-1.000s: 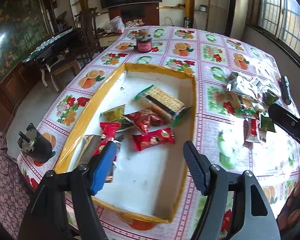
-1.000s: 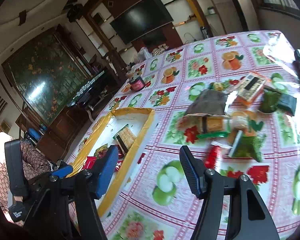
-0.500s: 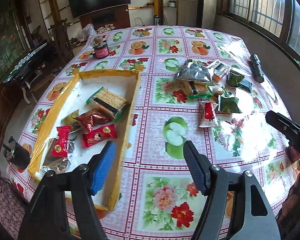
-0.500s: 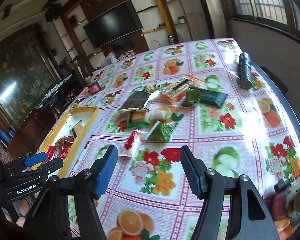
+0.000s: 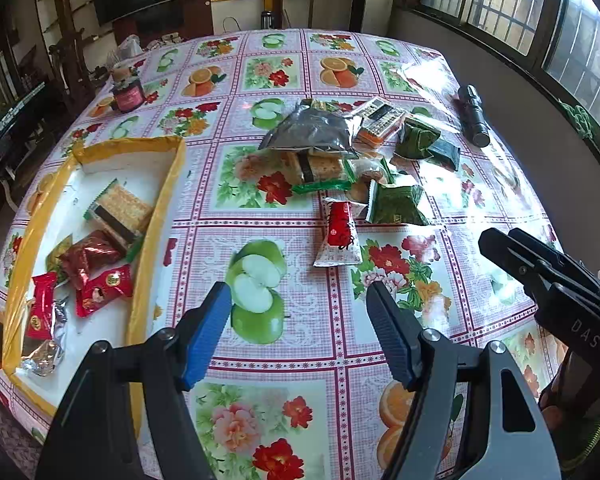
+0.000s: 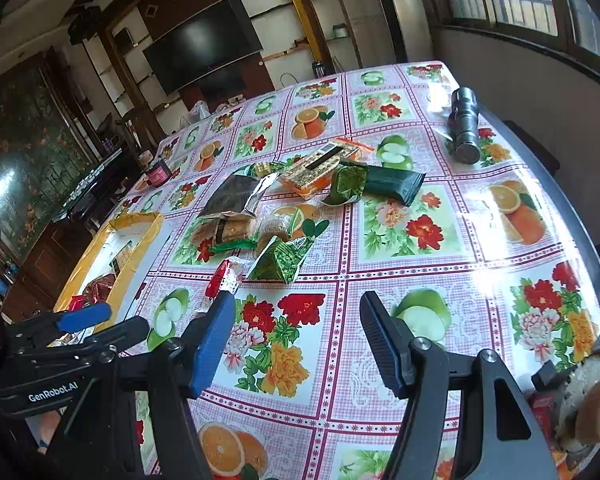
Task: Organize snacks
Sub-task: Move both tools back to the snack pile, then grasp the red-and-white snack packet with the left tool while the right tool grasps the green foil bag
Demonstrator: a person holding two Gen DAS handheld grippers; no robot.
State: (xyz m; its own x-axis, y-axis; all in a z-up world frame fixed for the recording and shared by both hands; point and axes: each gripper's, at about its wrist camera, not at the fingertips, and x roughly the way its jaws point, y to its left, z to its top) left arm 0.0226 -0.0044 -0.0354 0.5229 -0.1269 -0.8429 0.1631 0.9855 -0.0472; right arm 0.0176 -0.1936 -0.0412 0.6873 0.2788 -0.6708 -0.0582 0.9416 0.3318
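Observation:
A yellow-rimmed white tray point(image 5: 156, 216) on the left of the table holds several snacks, among them a cracker pack point(image 5: 120, 208) and red wrappers point(image 5: 104, 290). Loose snacks lie in a heap mid-table: a silver bag point(image 5: 312, 132), a green packet point(image 5: 396, 204), a red-and-white packet point(image 5: 340, 232), an orange box point(image 5: 380, 120). My left gripper point(image 5: 298, 308) hovers open and empty over bare cloth, short of the red-and-white packet. My right gripper point(image 6: 296, 316) is also open and empty, just in front of the red packet point(image 6: 224, 276) and green packet point(image 6: 284, 260).
A black flashlight point(image 5: 474, 116) lies near the table's right edge. A dark jar point(image 5: 128, 96) stands at the far left. The fruit-and-flower tablecloth point(image 5: 260, 420) covers the table. The right gripper's body point(image 5: 548, 276) shows at the right of the left wrist view. Chairs and a TV stand behind.
My left gripper has swung right, from over the tray to the bare cloth near the snack heap. My right gripper has also shifted right and lower toward the heap. Both stay open.

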